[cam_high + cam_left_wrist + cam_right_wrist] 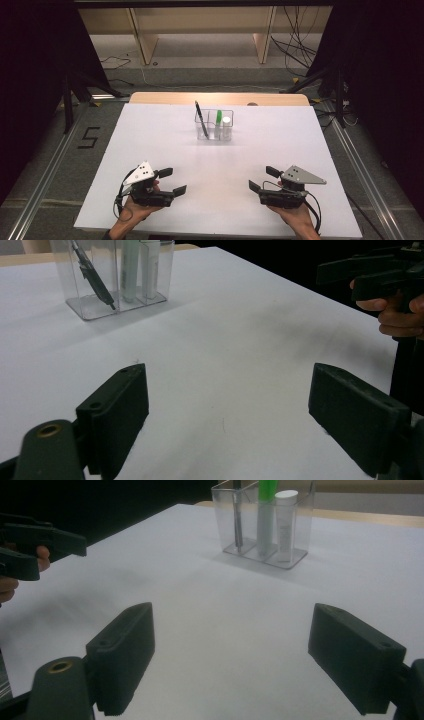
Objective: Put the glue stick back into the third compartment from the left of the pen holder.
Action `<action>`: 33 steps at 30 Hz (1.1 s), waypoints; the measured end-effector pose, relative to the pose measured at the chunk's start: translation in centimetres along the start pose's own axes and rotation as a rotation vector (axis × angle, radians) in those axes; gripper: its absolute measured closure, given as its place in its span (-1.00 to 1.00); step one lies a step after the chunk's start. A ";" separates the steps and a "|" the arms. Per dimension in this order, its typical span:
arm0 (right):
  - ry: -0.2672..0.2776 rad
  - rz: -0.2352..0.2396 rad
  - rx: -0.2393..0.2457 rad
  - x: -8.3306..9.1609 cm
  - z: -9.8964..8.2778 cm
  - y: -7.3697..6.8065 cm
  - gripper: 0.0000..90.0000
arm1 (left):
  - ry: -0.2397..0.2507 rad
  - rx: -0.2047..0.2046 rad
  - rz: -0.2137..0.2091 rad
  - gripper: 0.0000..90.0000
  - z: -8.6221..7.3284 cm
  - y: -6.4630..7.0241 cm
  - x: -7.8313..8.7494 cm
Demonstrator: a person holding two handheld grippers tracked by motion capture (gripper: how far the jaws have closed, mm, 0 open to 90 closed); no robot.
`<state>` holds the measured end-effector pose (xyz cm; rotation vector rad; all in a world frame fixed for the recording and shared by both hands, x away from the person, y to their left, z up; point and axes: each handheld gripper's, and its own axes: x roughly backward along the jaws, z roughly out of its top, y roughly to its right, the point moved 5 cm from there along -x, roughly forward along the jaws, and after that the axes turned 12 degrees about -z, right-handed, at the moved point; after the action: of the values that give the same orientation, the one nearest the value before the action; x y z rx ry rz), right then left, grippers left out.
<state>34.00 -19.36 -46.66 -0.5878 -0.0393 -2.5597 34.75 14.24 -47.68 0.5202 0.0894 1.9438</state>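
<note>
Standing toward the far middle of the white desk, the clear organizer is the thing both grippers face. It has a row of compartments: a black pen leans in the left one, a green-capped marker stands upright in the middle one, and a white tube stands in the right one. All three sit inside, untouched.

Nearer the person's edge, well apart from the organizer, the left gripper and the right gripper hover low over bare desk, each with its jaws spread wide and nothing between them. In the left gripper view the organizer sits far ahead.

To my eye the work has hardly begun: nothing is lifted out, no reach is made, and every step of handling the pen, marker or tube seems left to do.
</note>
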 end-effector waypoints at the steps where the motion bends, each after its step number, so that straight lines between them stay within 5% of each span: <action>1: 0.001 -0.001 -0.001 0.1 -0.1 0.0 -0.56 | -0.001 0.000 -0.001 -0.64 0.0 0.0 0.0; 33: 0.005 -0.023 -0.022 1.0 -1.5 0.6 -0.56 | -0.010 0.003 -0.008 -0.64 -0.1 0.1 -0.2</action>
<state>32.89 -20.53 -47.69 -0.5930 -0.0167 -2.5868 34.69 14.07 -47.81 0.5308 0.0879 1.9333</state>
